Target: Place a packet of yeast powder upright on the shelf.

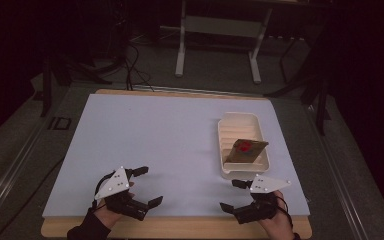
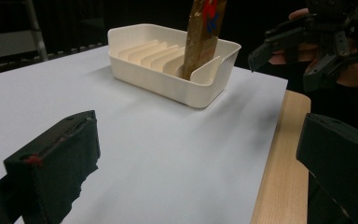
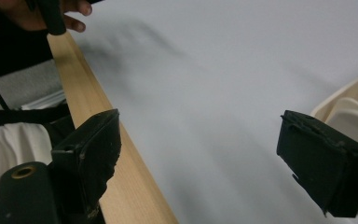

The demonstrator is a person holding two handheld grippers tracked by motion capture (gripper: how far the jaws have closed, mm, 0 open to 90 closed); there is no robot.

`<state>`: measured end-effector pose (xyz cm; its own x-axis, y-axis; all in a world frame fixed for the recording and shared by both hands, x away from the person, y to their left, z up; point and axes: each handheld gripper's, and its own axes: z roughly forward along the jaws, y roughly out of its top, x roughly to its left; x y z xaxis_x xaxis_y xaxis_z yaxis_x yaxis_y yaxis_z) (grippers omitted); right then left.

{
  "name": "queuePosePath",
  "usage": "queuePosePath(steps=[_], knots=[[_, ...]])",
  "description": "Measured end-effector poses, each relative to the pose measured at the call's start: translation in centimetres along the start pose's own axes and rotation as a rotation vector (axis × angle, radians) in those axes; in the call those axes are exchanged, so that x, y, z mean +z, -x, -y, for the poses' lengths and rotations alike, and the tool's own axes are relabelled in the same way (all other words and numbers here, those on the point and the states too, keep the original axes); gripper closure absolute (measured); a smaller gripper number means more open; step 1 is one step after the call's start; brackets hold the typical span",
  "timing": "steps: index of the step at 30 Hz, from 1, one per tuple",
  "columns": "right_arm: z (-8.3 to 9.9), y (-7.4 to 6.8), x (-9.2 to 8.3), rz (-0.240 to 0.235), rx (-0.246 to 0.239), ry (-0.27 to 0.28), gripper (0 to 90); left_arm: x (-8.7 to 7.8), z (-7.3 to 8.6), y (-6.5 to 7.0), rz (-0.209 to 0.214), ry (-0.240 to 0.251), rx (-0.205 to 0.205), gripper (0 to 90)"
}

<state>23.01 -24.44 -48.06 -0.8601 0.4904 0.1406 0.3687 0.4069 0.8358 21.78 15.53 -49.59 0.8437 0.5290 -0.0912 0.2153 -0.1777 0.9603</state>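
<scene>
A cream ribbed tray [image 1: 230, 125] sits at the right of the pale mat. A flat brown packet [image 1: 247, 149] with a red mark leans in its near end. In the left gripper view the packet [image 2: 204, 32] stands almost upright in the tray [image 2: 158, 81]. My left gripper [image 1: 151, 185] rests open near the mat's front left edge, jaws wide apart [image 2: 196, 158], with nothing between them. My right gripper [image 1: 228, 195] is open just in front of the tray, also with nothing in it [image 3: 207, 158]. The tray's corner [image 3: 354, 109] shows beside its right jaw.
The pale mat [image 1: 160, 135] covers a wooden table whose front edge [image 1: 180, 227] runs just behind both grippers. Beyond the table are a desk frame [image 1: 217, 30] and cables [image 1: 130, 65] on a dark floor. The other gripper [image 2: 326, 42] shows in the left gripper view.
</scene>
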Motion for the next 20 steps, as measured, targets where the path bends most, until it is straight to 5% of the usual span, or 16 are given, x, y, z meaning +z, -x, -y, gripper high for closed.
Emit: queuePosePath(steps=[20], knots=[[0.26, 0.59, 0.03, 0.014, -0.018, -0.006, 13.7, -0.01, 0.37, 0.09, -0.011, 0.003, -0.004, 0.1]])
